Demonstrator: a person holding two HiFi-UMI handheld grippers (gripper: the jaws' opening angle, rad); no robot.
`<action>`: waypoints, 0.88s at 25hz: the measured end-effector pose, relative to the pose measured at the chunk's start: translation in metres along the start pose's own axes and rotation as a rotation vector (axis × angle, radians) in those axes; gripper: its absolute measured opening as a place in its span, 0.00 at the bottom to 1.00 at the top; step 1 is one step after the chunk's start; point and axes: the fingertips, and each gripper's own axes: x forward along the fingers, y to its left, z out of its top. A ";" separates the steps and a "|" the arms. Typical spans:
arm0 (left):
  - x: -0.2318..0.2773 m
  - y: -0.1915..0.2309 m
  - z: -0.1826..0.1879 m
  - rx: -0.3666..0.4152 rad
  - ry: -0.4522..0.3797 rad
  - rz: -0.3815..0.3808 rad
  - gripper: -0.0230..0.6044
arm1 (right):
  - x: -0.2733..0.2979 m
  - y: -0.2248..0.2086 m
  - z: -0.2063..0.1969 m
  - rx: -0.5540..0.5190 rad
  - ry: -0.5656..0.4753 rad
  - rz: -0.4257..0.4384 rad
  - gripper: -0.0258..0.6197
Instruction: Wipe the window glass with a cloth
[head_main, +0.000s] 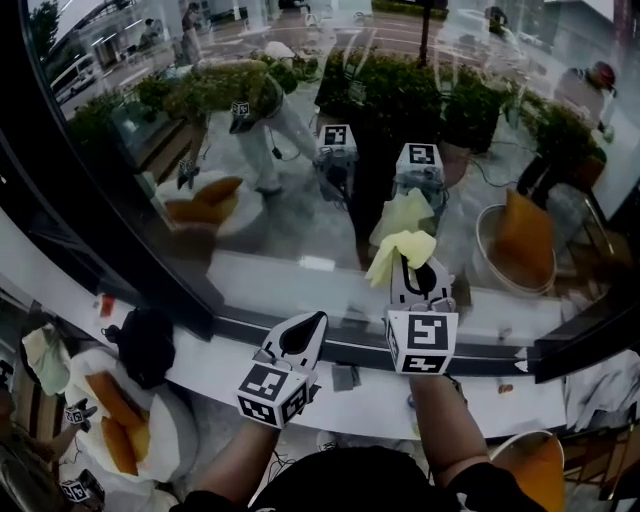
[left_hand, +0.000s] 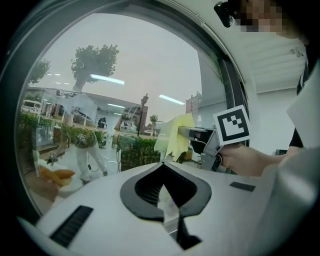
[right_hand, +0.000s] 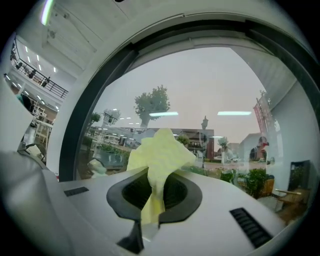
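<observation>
right gripper pinches yellow cloth, seemingly touching window glass.

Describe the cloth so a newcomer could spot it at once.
Look at the big window glass ahead, then down to the right gripper held before its lower part. The cloth is the pale yellow crumpled rag pinched in its jaws; the fainter yellow shape just above is only its reflection, and the left gripper holds nothing.

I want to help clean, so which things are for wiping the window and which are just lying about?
For the job: yellow cloth, right hand-held gripper pinching it, window glass.
Lying about: black bundle and small grey thing on the sill, orange cushion below.
</observation>
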 end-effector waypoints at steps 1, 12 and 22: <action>-0.004 0.005 0.000 -0.001 -0.001 0.005 0.05 | 0.003 0.007 0.001 0.000 0.002 0.010 0.11; -0.044 0.059 -0.005 -0.031 -0.013 0.086 0.05 | 0.038 0.080 0.004 -0.022 0.019 0.094 0.11; -0.047 0.059 -0.004 -0.034 -0.018 0.083 0.05 | 0.040 0.081 0.000 -0.007 0.035 0.098 0.11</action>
